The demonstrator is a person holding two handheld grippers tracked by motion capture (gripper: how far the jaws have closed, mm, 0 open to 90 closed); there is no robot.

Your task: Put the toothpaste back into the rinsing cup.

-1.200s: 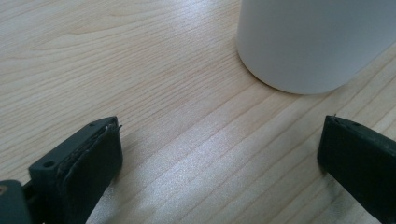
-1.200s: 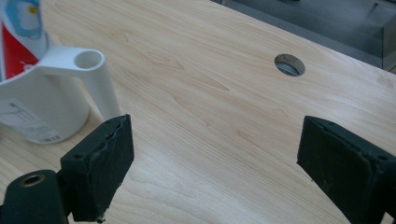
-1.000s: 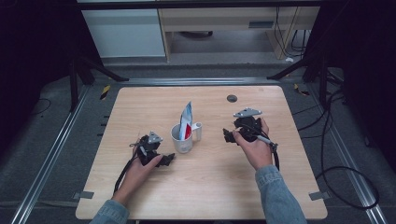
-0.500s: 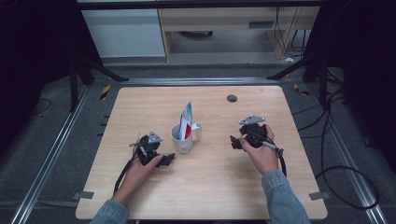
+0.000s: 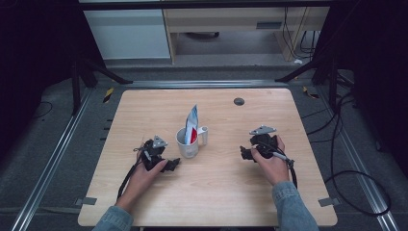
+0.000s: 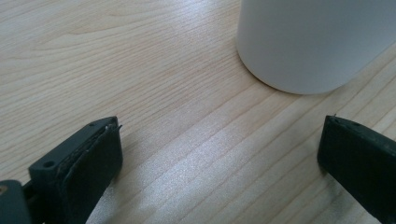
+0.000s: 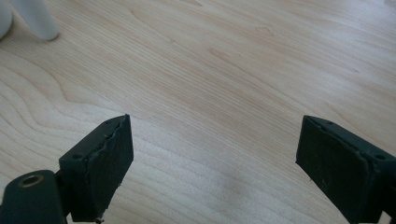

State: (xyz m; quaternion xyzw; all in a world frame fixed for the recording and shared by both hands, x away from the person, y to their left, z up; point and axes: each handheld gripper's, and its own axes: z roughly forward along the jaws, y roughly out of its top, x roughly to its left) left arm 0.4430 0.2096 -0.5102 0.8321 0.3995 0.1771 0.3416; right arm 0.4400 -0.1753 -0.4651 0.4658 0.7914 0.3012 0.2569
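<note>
Dropped lower and slid back toward the near edge since a second ago: right gripper [image 5: 246,154], now sitting low over the table [image 5: 226,197] on the right side, jaws spread wide with just bare wood between them. Same spot as before for left gripper [image 5: 172,165], near the left-centre of the table, jaws also spread with nothing pinched, pointing at the white mug [image 5: 186,143] just beyond its tips. Mug standing upright around the middle of the table, close ahead in the left gripper view, handle turned to the right. Blue-white-red pouch [image 5: 192,123] poking up out of the mug. Further back, small dark disc [image 5: 238,101] near the far edge.
</note>
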